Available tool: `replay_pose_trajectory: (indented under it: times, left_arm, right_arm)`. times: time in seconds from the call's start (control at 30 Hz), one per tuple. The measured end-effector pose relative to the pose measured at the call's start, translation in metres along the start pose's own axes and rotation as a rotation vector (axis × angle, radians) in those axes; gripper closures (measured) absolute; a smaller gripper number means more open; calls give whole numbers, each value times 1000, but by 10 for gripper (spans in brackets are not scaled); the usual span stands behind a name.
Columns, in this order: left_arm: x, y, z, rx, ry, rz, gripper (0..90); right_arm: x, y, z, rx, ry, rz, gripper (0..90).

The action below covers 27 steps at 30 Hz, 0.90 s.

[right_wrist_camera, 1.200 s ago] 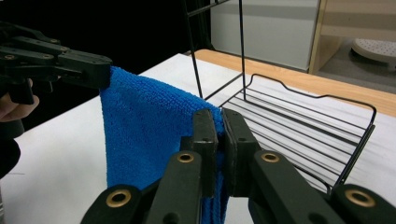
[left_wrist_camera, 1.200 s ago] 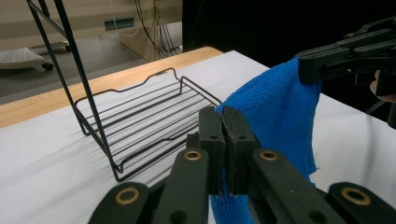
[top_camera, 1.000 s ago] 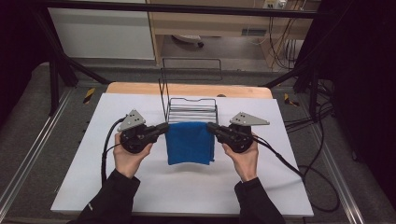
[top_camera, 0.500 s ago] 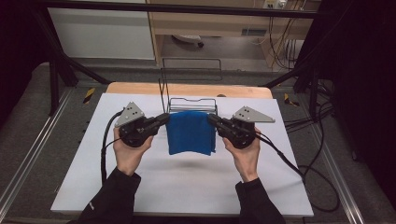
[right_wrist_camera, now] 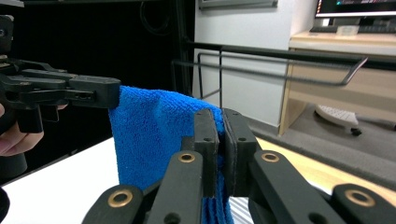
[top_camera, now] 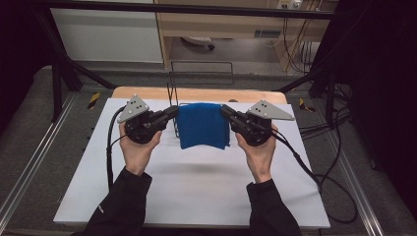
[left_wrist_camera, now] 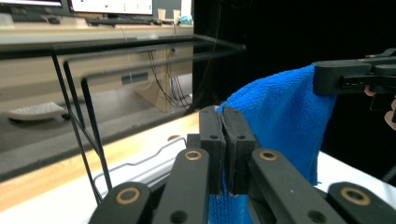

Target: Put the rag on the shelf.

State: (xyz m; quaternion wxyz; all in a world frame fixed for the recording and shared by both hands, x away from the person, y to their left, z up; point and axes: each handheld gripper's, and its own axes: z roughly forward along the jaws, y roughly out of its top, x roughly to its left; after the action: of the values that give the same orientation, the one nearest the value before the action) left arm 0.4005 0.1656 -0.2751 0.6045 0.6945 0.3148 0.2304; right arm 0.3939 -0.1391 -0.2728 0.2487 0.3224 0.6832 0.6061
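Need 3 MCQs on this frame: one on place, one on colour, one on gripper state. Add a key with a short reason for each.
1. Where is the cloth?
A. flat on the table
B. hanging in the air between the two grippers
C. draped over the wire rack

2. What colour is the cloth?
A. blue
B. red
C. white

3. How do the left gripper jaws stand?
A. wide open, nothing between them
B. shut on the rack
C. shut on the cloth's edge

Key:
1 B: in the high view it hangs above the table, in front of the rack, pinched at each top corner.
2 A: it is blue in all three views.
3 C: the left gripper view shows blue fabric pinched between closed jaws; the right gripper holds it likewise.
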Motion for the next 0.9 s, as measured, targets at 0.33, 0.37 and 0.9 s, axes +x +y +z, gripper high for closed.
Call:
replay_pose_trajectory:
  times: [0.33,0.37,0.9]
  left_arm:
    - [4,18,2,-41,14,7,874]
    - [4,19,2,-42,14,6,874]
    - [10,41,8,-82,41,21,875]
  right_arm:
    - [0,22,0,-37,-23,-29,858]
    - [0,24,1,-39,-24,-32,858]
    - [0,47,6,-85,-47,-59,859]
